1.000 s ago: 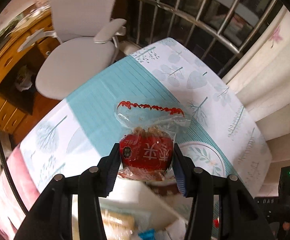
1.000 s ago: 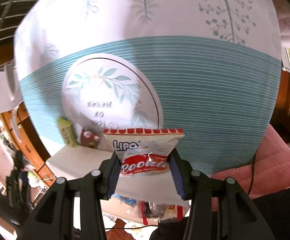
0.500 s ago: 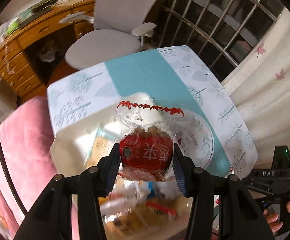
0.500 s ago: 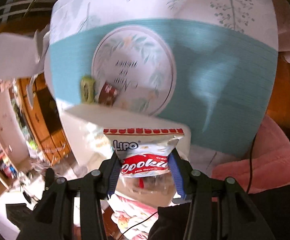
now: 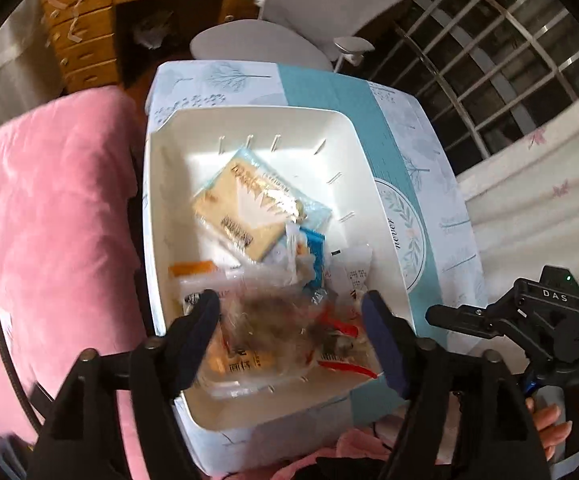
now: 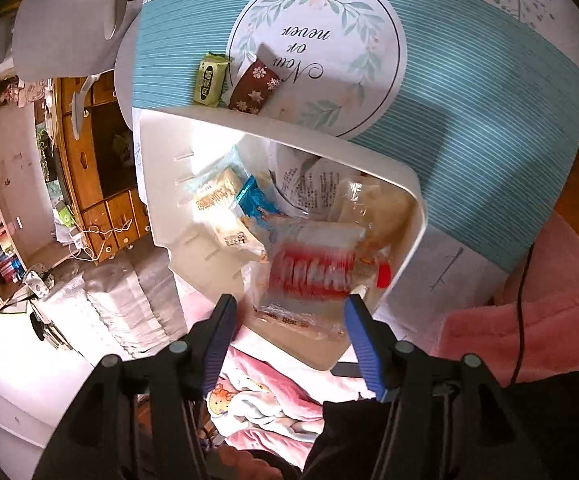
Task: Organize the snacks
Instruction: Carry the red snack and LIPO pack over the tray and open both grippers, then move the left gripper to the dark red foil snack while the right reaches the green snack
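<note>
A white bin [image 5: 249,114] with several snack packets stands on the teal and white tablecloth [image 6: 469,100]. My left gripper [image 5: 289,304] hangs over the bin's near end, its jaws opening. The red date packet [image 5: 273,320] is a blur between and below them, free of the pads. My right gripper [image 6: 291,308] is over the same bin [image 6: 329,140], jaws opening too. The red and white cookie packet [image 6: 313,268] drops blurred just beyond its fingers. A green packet [image 6: 209,80] and a brown packet [image 6: 255,84] lie on the cloth beyond the bin.
A pink blanket [image 5: 49,220] lies left of the table, with a grey office chair [image 5: 289,20] and a wooden desk [image 5: 89,40] beyond. A barred window [image 5: 489,60] is at the far right. A hand [image 5: 549,420] grips the other black handle [image 5: 549,320].
Both grippers swung from the tablecloth to above the white bin. Each was shut on its packet before; now both jaws stand wider and the packets have slipped free.
</note>
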Motion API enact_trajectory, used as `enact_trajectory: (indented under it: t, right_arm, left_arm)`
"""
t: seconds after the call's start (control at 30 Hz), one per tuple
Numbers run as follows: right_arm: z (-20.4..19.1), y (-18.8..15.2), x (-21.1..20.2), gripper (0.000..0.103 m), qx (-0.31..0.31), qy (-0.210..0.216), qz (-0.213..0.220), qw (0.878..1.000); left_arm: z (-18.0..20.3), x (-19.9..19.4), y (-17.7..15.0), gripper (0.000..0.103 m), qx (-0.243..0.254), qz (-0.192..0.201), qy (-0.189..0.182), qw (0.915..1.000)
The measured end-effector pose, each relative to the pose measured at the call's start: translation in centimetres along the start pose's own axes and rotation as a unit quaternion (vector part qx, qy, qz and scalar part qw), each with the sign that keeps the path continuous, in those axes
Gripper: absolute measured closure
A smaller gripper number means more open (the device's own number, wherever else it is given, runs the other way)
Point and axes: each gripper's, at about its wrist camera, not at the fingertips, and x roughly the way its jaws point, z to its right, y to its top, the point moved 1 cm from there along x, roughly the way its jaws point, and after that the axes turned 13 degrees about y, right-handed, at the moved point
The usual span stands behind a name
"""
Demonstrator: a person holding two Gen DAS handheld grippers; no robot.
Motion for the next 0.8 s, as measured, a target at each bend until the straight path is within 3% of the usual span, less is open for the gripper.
enact_trajectory:
  t: [0.23, 0.37, 0.5, 0.8]
  right_arm:
    - [1.2, 0.4, -1.6, 0.046, -0.005, -0.001, 0.013, 1.000]
    - [2.4, 1.5, -2.7, 0.045, 0.006, -0.004, 0.016, 1.000]
    - [4.0, 3.6, -4.0, 0.031, 0.020, -0.012, 0.010, 1.000]
    - [4.8, 10.3, -6.9, 0.031, 0.008, -0.029, -0.037, 0.999]
  left_arm:
    - [-0.5, 0.0, -2.3, 0.020, -0.060, 0.000, -0.017, 0.9981]
    - [0.4, -0.4, -3.3, 0.016, -0.070, 0.002, -0.016, 0.9974]
    - [2.2, -0.7, -3.6, 0.014, -0.068, 0.003, -0.007, 0.9977]
    - [8.4, -1.1, -4.2, 0.011, -0.136, 0.030, 0.019, 0.9901]
